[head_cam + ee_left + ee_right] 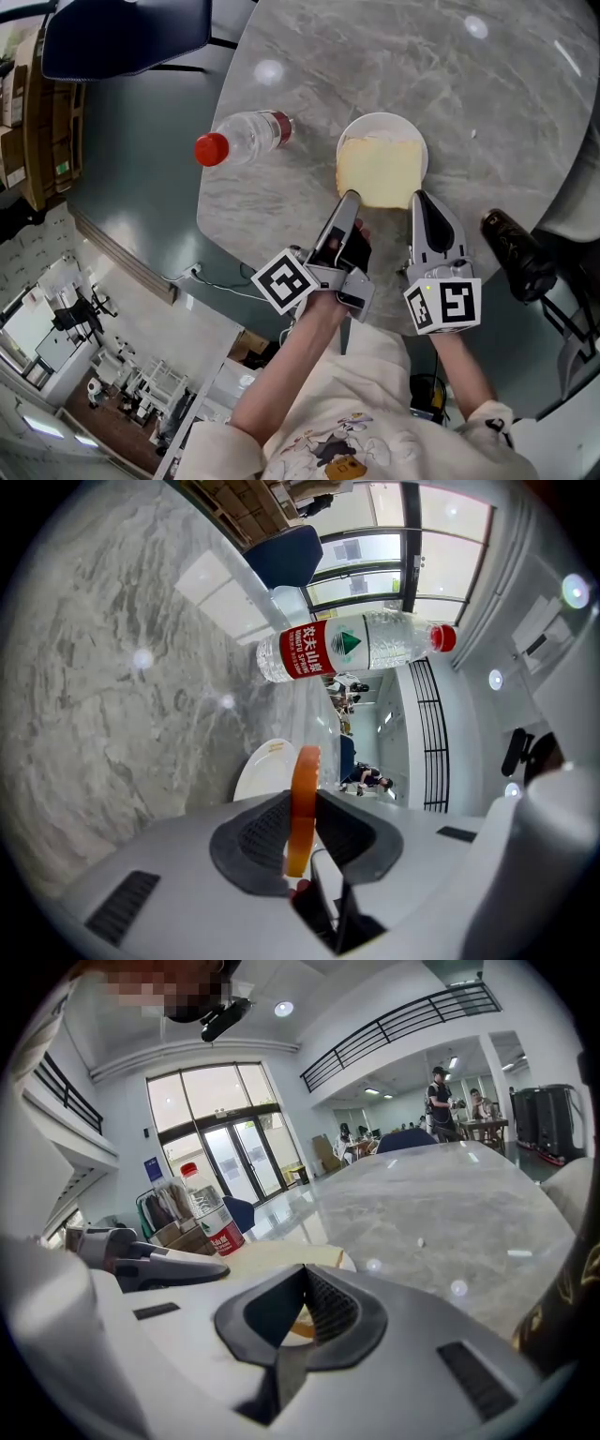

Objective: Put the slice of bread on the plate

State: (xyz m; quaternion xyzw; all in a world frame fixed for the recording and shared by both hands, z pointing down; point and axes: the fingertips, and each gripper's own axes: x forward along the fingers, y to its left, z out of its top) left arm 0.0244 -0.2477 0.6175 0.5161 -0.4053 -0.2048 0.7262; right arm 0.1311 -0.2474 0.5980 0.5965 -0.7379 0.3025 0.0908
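A pale yellow slice of bread [380,171] with an orange crust lies over the near part of a white plate [382,125] on the grey marble table [469,112]. My left gripper [349,197] is at its near left corner. In the left gripper view the pads are shut on the crust edge [303,808], with the plate [261,766] just beyond. My right gripper [417,197] is at the near right corner. Its jaws [305,1274] are closed to a narrow V with crust [302,1327] between them. The slice's flat top [272,1252] spreads beyond them.
A clear water bottle [246,138] with a red cap and red label stands left of the plate, near the table's rounded edge [211,230]. A black object [516,251] sits at the near right. A dark blue chair [131,33] is at the far left.
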